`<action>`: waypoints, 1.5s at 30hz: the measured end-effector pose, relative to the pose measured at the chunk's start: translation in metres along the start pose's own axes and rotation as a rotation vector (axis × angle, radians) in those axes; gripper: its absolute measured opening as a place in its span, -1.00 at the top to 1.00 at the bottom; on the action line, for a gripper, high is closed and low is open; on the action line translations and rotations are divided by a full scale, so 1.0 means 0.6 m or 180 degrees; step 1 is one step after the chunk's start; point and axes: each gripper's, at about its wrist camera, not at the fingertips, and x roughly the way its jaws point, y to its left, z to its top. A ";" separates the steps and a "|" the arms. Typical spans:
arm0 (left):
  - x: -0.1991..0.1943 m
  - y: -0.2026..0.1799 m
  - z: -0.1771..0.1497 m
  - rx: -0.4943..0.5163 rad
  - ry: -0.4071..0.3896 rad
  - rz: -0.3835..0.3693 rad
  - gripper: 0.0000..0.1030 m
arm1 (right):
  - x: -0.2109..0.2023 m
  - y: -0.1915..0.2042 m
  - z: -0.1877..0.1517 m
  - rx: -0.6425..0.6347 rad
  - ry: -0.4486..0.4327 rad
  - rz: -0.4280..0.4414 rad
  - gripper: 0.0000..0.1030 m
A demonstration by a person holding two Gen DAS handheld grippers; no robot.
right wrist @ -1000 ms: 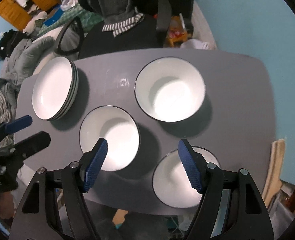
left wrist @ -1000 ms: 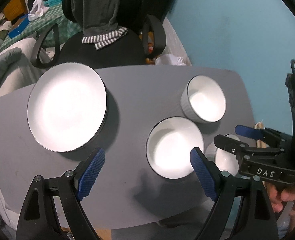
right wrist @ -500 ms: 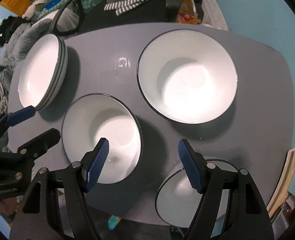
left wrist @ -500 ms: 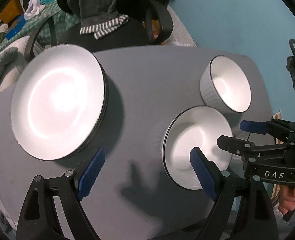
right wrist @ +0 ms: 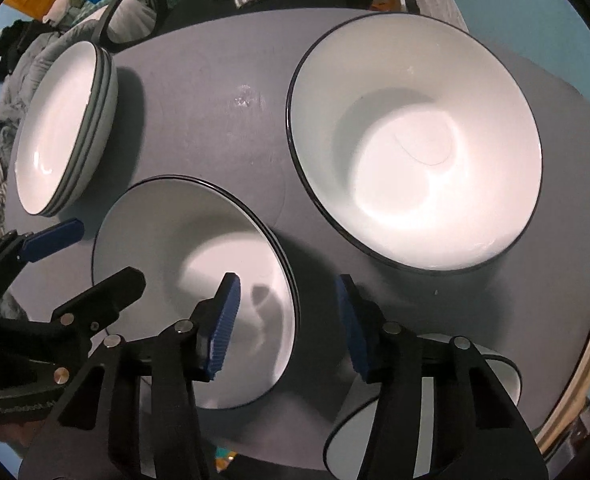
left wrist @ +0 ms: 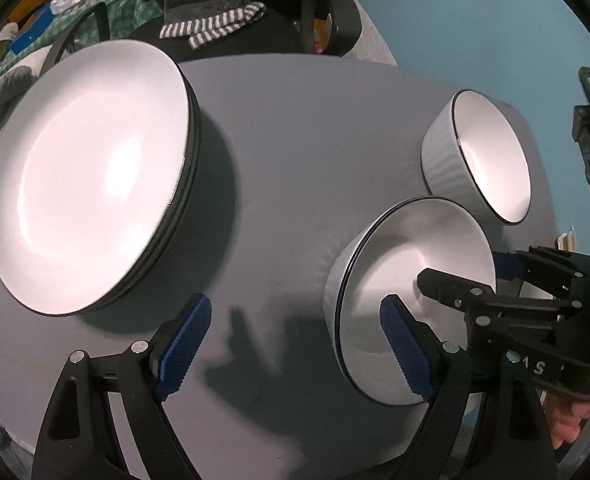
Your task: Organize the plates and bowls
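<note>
As both hands have sunk toward the grey table (left wrist: 295,152), everything on it has swollen in both views since a second ago; nearest the right wrist camera, the right gripper (right wrist: 287,320) has just been narrowing its jaws, which now straddle the near-right rim of the middle bowl (right wrist: 191,280), one blue pad inside it and one outside, neither visibly pressing on it yet, so it has hold of nothing. Beside it, the left gripper (left wrist: 295,344) stands wide open and empty, its right pad just over the same bowl's left rim and its left pad above bare cloth. By my reading, the pinch on the rim is about to begin, and this bowl is the next to be nested. Lower right, a third bowl (right wrist: 495,376) sits partly hidden behind the right finger; farther back stands the large bowl (right wrist: 415,140); farthest left, the plate stack (right wrist: 63,128) looks already gathered.
</note>
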 end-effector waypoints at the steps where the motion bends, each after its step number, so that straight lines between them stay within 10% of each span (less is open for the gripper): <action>1: 0.002 0.000 0.001 -0.0004 0.0011 -0.0003 -0.69 | 0.001 0.000 0.001 -0.0010 0.0005 0.0005 0.04; 9: 0.035 -0.013 -0.003 0.0103 0.0215 0.0197 -0.09 | 0.010 -0.013 0.006 -0.0052 0.0065 0.0035 0.28; 21: 0.039 0.003 0.007 -0.0280 0.0414 -0.0248 0.79 | 0.002 -0.008 -0.001 -0.0085 0.0025 0.0112 0.64; 45: 0.002 -0.008 0.012 -0.0414 0.0407 -0.0191 0.85 | -0.012 0.002 0.003 -0.0007 -0.0061 0.0074 0.88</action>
